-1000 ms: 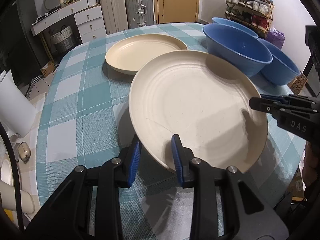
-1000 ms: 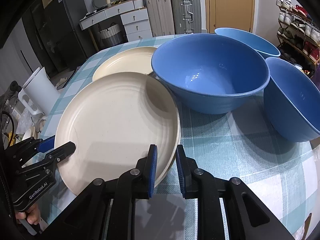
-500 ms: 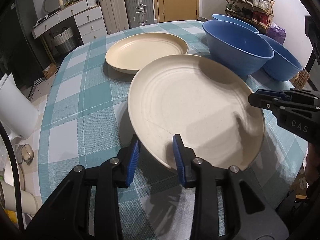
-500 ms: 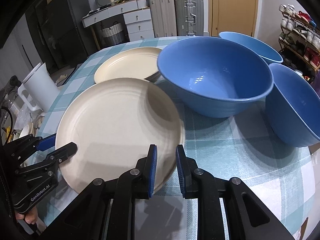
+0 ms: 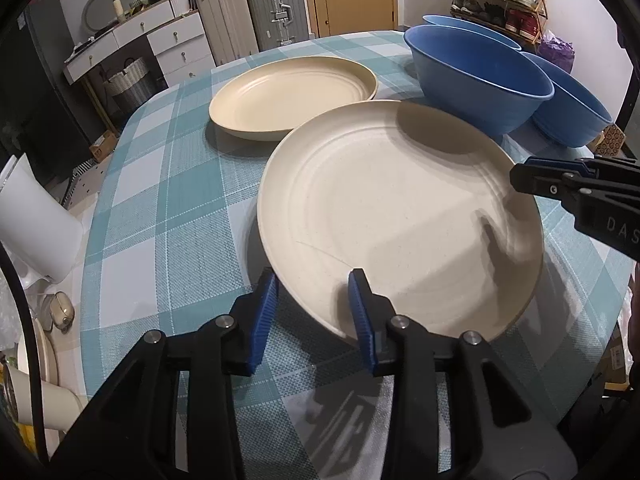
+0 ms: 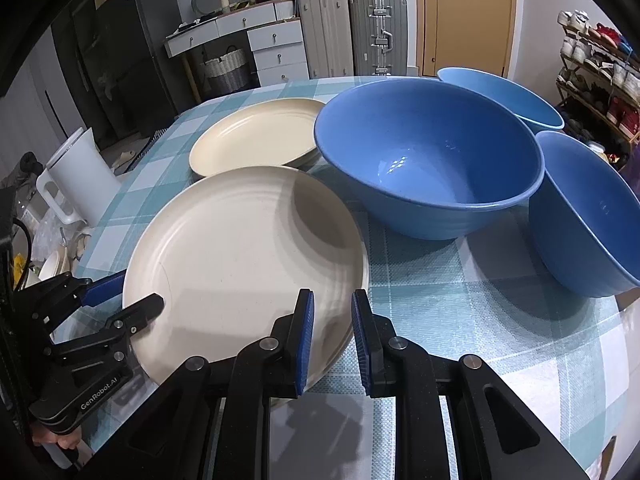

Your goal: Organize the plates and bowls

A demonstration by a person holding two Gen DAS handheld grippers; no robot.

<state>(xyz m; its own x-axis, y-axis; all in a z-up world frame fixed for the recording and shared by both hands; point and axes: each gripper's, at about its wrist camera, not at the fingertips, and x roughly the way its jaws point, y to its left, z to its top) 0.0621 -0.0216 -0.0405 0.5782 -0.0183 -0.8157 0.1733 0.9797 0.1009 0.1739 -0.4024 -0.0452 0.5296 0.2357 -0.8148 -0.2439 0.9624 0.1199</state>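
A large cream plate [image 5: 400, 216] is held tilted above the checked tablecloth, also in the right wrist view [image 6: 240, 264]. My left gripper [image 5: 314, 300] is shut on its near rim. My right gripper [image 6: 332, 328] is shut on the opposite rim and shows in the left wrist view [image 5: 560, 188]. A second cream plate [image 5: 292, 96] lies on the table behind it. Three blue bowls stand to the right: a big one [image 6: 432, 160], one behind it [image 6: 504, 96], and one at the right edge [image 6: 584, 216].
The round table [image 5: 160, 216] has a teal and white checked cloth. A white jug [image 6: 76, 176] stands off the table's left side. Drawers, suitcases [image 6: 352, 36] and a shoe rack line the far wall.
The held plate has moved slightly away from the blue bowls and toward the near side of the table. Both grippers have kept their hold on it.
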